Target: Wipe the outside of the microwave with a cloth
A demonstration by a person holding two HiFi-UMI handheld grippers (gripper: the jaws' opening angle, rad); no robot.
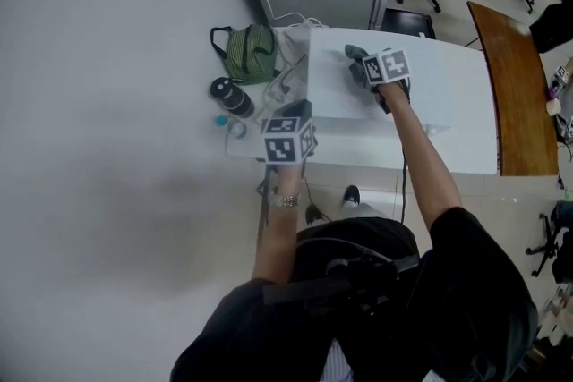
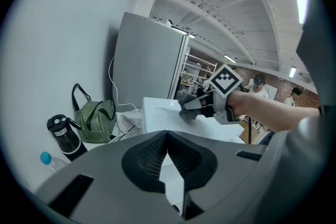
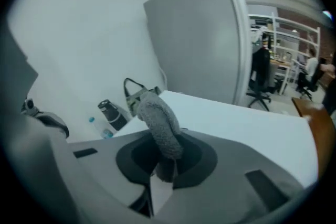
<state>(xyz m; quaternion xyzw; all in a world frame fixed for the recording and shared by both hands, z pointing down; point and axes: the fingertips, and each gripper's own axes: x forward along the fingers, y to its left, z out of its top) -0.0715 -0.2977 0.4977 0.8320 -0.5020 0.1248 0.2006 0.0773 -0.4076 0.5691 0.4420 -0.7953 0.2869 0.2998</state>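
Right gripper (image 3: 166,161) fingers clamp the cloth (image 3: 159,120) on the microwave (image 1: 345,98) top, so wiping looks under way. Left gripper (image 2: 167,136) fingers sit together, empty. Next: sweep with steady pressure.
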